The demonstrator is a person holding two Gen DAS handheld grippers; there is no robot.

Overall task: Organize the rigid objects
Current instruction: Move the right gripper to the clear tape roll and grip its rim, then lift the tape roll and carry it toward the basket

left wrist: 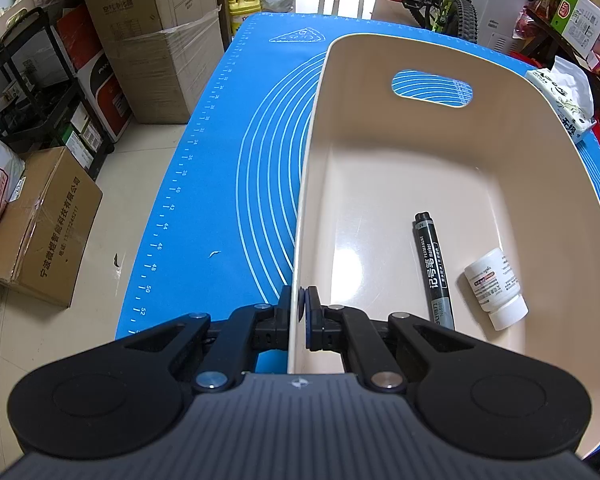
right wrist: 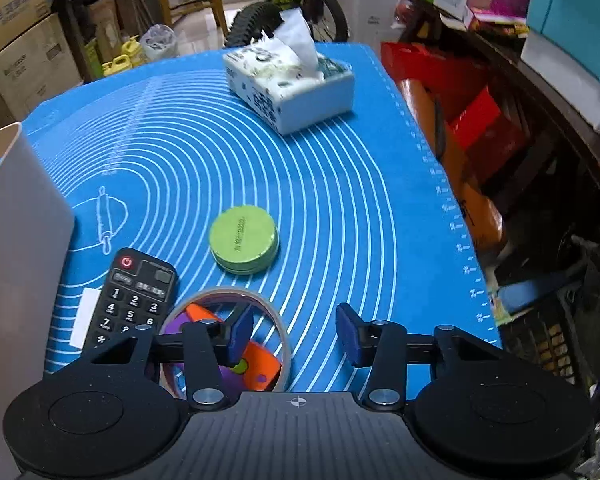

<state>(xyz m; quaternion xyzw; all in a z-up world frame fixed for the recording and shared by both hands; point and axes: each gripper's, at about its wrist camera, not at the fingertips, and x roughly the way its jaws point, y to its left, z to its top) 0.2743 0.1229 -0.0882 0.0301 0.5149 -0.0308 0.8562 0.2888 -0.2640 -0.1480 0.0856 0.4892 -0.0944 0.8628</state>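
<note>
The left gripper (left wrist: pixel 300 312) has its jaws clenched on the bin (left wrist: pixel 380 184) wall, steadying it; a marker (left wrist: pixel 434 268) and pill bottle (left wrist: pixel 496 288) lie inside. The right gripper (right wrist: pixel 296 332), jaws released, hangs over the tape roll (right wrist: pixel 276 320) near the desk's front edge, likely the next pick, needing a descent.

Bright indoor light, fisheye-bent edges, right view's margin blurred — soft glare
</note>
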